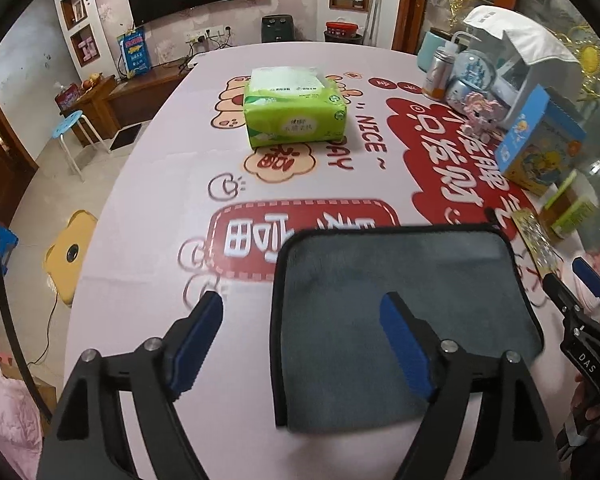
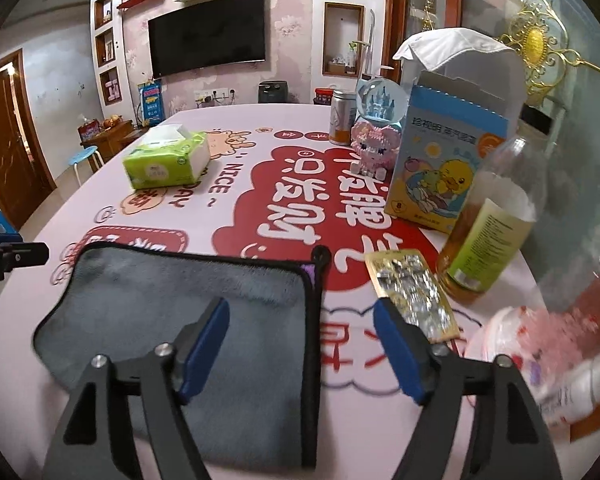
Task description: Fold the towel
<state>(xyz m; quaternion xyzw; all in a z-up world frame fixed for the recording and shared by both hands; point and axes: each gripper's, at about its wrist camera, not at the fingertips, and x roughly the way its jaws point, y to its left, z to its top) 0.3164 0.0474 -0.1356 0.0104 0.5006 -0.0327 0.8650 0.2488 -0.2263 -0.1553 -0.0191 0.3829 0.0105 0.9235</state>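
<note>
A grey towel with a black edge [image 1: 404,304] lies flat on the table near its front; it also shows in the right wrist view [image 2: 172,312]. My left gripper [image 1: 302,318] is open and empty, astride the towel's left edge, one finger over the cloth and one over the tablecloth. My right gripper [image 2: 300,326] is open and empty, astride the towel's right edge. The right gripper also shows at the right of the left wrist view [image 1: 580,288]. I cannot tell whether the fingers touch the towel.
The table [image 1: 148,208] has a pink printed cloth. A green tissue pack [image 1: 294,108] lies further back. At the right stand a blue carton [image 2: 444,176], a bottle [image 2: 484,232], a snow globe [image 2: 376,100], a pink toy [image 2: 374,148] and a foil blister pack [image 2: 412,292].
</note>
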